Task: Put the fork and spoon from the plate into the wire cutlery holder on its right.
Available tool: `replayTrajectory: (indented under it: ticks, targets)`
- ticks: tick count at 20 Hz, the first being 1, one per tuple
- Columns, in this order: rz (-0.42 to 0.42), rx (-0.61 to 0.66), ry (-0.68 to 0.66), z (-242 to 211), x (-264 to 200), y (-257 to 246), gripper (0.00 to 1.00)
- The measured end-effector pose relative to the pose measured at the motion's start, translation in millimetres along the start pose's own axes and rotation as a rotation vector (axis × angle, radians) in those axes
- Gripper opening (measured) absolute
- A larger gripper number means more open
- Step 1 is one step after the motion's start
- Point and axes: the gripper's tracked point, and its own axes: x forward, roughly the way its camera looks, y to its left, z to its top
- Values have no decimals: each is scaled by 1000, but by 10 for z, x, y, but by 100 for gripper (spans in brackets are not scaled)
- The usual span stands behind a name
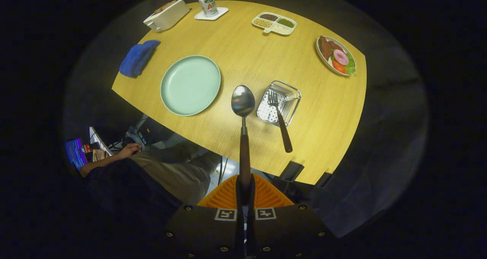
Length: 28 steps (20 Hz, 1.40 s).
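The tool pinches the wooden-handled steel spoon by its handle end, bowl forward, high above the bench, ready to drop beside the fork in the wire cutlery holder.

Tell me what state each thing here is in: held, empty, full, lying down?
Tongs: shut on the spoon's handle.
Metal spoon with brown handle: held up, bowl forward, between plate and holder.
Metal fork with brown handle: already in the holder, handle sticking out over its rim.
Wire cutlery holder: holds just the fork.
Pale green round plate: empty.
Blue cloth: crumpled at the table edge.
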Motion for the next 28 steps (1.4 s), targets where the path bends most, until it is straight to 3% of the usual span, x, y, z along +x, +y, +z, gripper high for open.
replayTrajectory:
  ticks: [5,12,21,24,28]
  targets:
    - [-8,61,64,22,-29,-372,3]
    - [57,98,221,211,154,-502,3]
    - [-94,-97,389,515,406,-903,3]
    - [-107,-103,406,615,507,-875,3]
    - [-138,-119,358,768,538,-887,12]
